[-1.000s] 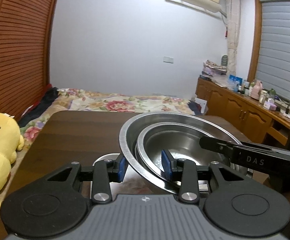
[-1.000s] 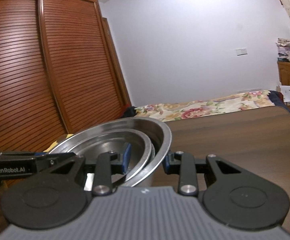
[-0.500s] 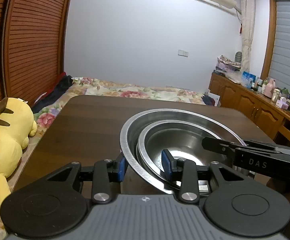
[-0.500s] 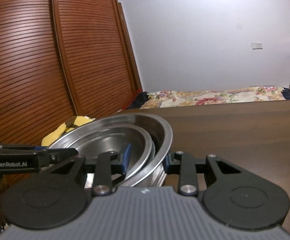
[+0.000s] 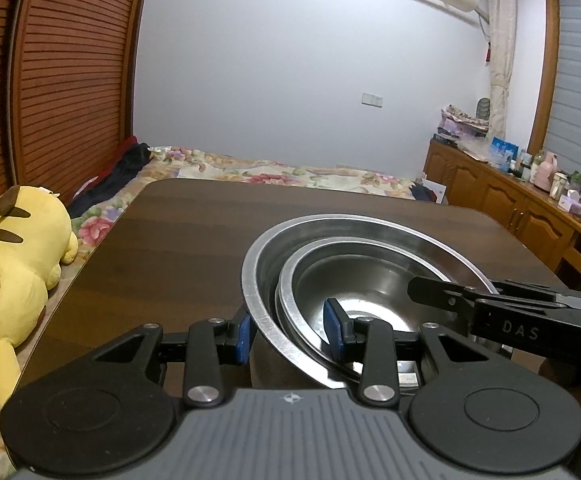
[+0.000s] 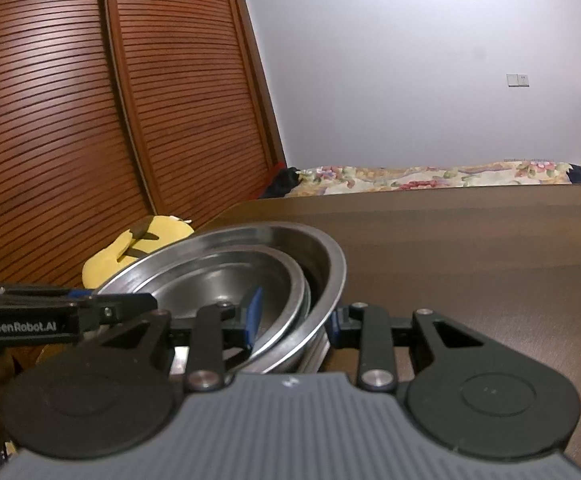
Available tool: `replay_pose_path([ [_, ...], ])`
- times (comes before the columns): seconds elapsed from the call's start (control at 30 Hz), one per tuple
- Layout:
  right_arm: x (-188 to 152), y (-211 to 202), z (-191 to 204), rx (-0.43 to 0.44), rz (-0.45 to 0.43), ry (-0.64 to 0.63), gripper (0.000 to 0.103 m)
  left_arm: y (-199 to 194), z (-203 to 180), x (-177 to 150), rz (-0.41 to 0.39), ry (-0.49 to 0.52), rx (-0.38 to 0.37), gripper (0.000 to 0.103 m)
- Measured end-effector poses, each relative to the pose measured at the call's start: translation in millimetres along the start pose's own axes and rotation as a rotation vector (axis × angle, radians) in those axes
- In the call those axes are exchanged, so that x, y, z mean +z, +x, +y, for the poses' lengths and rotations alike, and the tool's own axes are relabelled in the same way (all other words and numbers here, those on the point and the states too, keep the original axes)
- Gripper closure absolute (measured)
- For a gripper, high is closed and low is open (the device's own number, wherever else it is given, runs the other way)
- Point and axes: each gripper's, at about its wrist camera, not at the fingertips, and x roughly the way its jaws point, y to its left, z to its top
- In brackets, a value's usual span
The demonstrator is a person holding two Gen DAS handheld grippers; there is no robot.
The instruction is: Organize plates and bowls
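My left gripper [image 5: 286, 330] is partly closed on the near-left edge of the nested steel bowls: one blue pad [image 5: 243, 333] sits against the outer wall of the large stainless steel bowl [image 5: 370, 228], the other inside the smaller stainless steel bowl [image 5: 354, 280], so both rims are pinched between them. My right gripper [image 6: 292, 316] grips the opposite edge the same way, its left blue pad [image 6: 253, 312] inside the smaller bowl [image 6: 210, 280] and its right finger outside the big bowl's [image 6: 290, 236] wall, jaws closed down on the two rims. Each gripper shows in the other's view as a black arm reaching in from the side.

The smaller bowl lies nested inside the larger one, shifted toward the near side. The pair is over the near part of the dark brown wooden table [image 5: 194, 240]; I cannot tell whether the base is resting on the wood or just above it.

Past the table's left edge lies a yellow plush toy [image 5: 6, 272] on a floral bedspread [image 5: 274, 172]. Brown louvred wardrobe doors [image 6: 90, 120] stand on the left, and a wooden cabinet [image 5: 502, 208] crowded with small bottles runs along the right wall.
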Motion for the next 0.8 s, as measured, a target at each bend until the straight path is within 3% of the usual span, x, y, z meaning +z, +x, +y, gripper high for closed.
replay_pose_path([
  [0.4, 2.3, 2.1, 3.4, 0.001, 0.017, -0.017, 0.070, -0.1, -4.4, -1.1, -0.004, 0.005, 0.017, 0.063],
  [0.6, 2.8, 1.9, 4.1, -0.014, 0.030, -0.014, 0.056, 0.3, -2.9, -1.2, 0.001, 0.001, 0.034, 0.052],
  [0.8, 0.9, -3.3, 3.3, -0.025, 0.035, -0.011, 0.050, 0.7, 1.4, 0.9, 0.000, 0.003, 0.055, 0.039],
])
